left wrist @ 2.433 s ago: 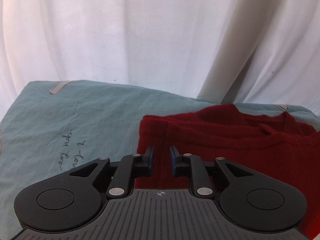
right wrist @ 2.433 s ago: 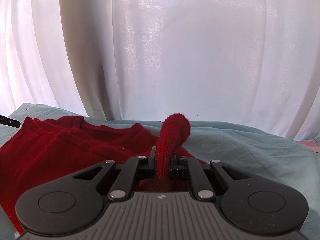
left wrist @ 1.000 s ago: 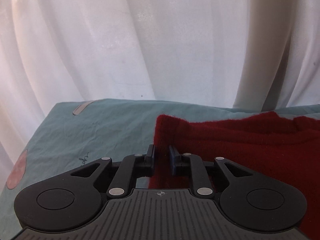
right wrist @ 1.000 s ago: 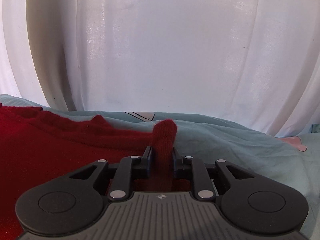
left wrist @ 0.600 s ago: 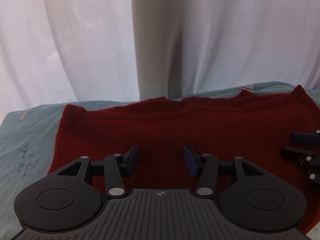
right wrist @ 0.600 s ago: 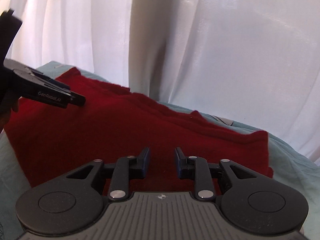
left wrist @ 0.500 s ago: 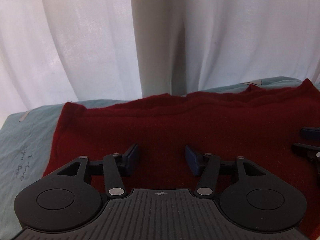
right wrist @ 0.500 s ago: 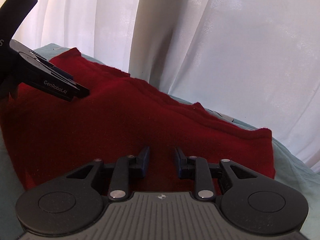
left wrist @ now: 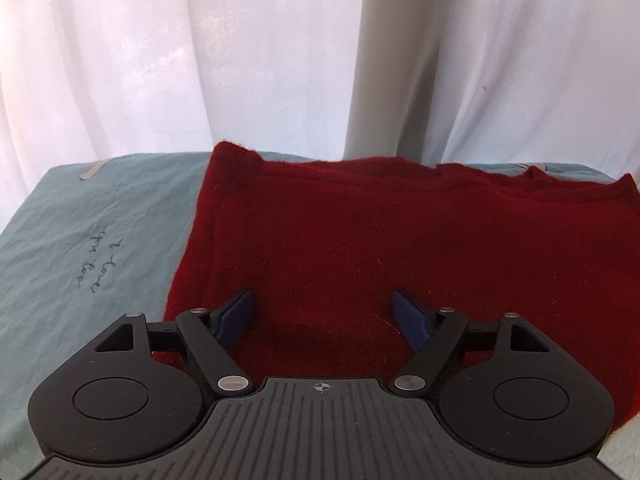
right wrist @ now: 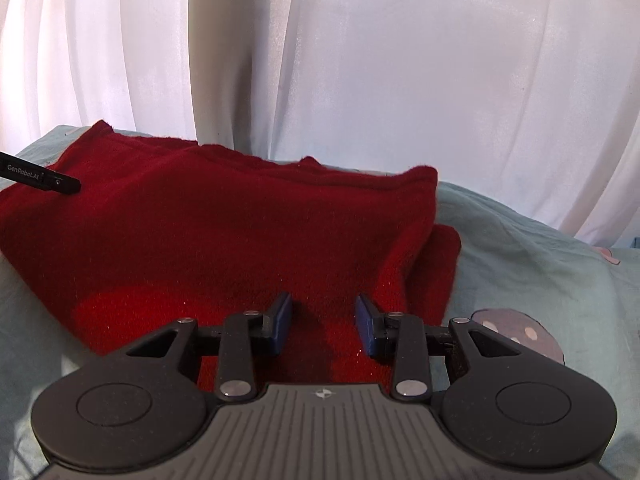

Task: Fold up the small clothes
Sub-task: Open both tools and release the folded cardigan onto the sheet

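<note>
On the left lies a pale green sheet (left wrist: pixel 80 232) with some dark handwriting (left wrist: pixel 94 264) on it. A folded dark red sweater (left wrist: pixel 380 240) rests flat on that sheet, in front of a white curtain (left wrist: pixel 160 60). The left gripper (left wrist: pixel 323 312) hangs over the near part of the sweater. Its jaws are far apart and opening, and they pinch nothing. Further right, the right gripper (right wrist: pixel 323 320) hangs over the sweater's near right corner. Its jaws are opening too, with a smaller gap, and no cloth sits between them. A purple spotted shape (right wrist: pixel 516 332) is printed on the sheet just right of that gripper.
</note>
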Demonstrator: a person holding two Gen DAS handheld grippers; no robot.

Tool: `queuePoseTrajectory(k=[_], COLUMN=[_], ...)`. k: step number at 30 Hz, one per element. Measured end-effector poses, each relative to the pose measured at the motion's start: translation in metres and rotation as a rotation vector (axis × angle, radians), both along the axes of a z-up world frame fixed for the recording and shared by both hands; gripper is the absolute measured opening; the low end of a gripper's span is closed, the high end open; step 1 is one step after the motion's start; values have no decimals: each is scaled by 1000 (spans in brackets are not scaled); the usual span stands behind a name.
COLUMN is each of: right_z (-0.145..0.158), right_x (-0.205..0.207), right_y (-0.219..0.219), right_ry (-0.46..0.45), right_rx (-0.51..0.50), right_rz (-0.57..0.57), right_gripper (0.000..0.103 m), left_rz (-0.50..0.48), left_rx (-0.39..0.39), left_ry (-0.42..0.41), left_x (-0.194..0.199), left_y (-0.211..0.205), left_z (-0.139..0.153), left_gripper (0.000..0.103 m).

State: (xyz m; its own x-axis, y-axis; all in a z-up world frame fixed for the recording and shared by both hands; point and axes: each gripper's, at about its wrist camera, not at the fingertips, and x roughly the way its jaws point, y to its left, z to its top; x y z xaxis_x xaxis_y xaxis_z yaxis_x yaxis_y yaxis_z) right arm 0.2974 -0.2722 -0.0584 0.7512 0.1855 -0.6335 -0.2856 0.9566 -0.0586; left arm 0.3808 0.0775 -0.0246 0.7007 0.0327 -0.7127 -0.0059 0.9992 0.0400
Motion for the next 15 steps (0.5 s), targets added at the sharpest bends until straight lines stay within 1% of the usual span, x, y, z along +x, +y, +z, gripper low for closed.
queuePoseTrajectory(k=[1, 3, 6, 9, 12, 15], right_z=[-7, -10, -11, -11, -2, 7], right_x=[3, 5, 8, 5, -3, -11], right_y=[1, 4, 3, 5, 6, 5], right_ry=[-1, -19, -15, -25, -18, -21], right_rx=[-6, -31, -24, -43, -48, -51], right_rz=[-4, 4, 0, 1, -44, -109], right_gripper=[33, 34, 34, 35, 39, 41], left_rz=[10, 24, 24, 26, 44, 111], left_rx=[-7, -18, -6, -1, -53, -116], left_ry=[-1, 5, 1, 1, 3, -23], left_x=[1, 3, 2, 1, -6, -21], left_y=[1, 2, 1, 3, 15, 43], left_z=[-1, 0, -1, 0, 8, 20], left_gripper=[85, 86, 88, 93, 93, 94])
